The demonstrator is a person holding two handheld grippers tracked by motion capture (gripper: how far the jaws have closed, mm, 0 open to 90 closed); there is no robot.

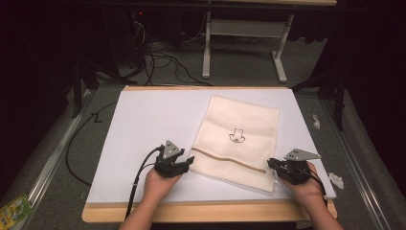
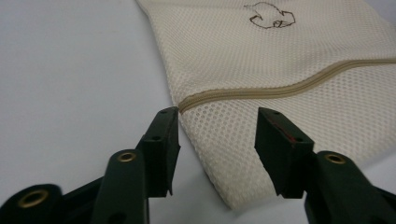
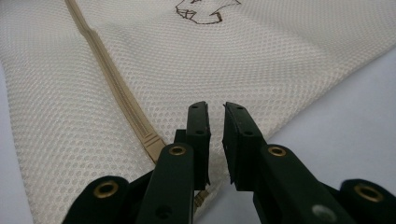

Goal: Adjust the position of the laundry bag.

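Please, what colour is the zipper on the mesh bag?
The zipper is tan, slightly darker than the cream mesh bag. It shows best in the left gripper view.

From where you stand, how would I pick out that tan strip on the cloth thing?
Start at the white board covering the table, then find the cream mesh bag lying right of centre. The zipper is the tan line crossing its near end, between the two grippers, below a small dark outline mark.

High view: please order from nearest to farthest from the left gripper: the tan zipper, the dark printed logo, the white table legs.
1. Tan zipper on the cream mesh bag, just right of the left gripper.
2. Dark printed logo, mid-bag, farther up.
3. White table legs, on the floor beyond the board.
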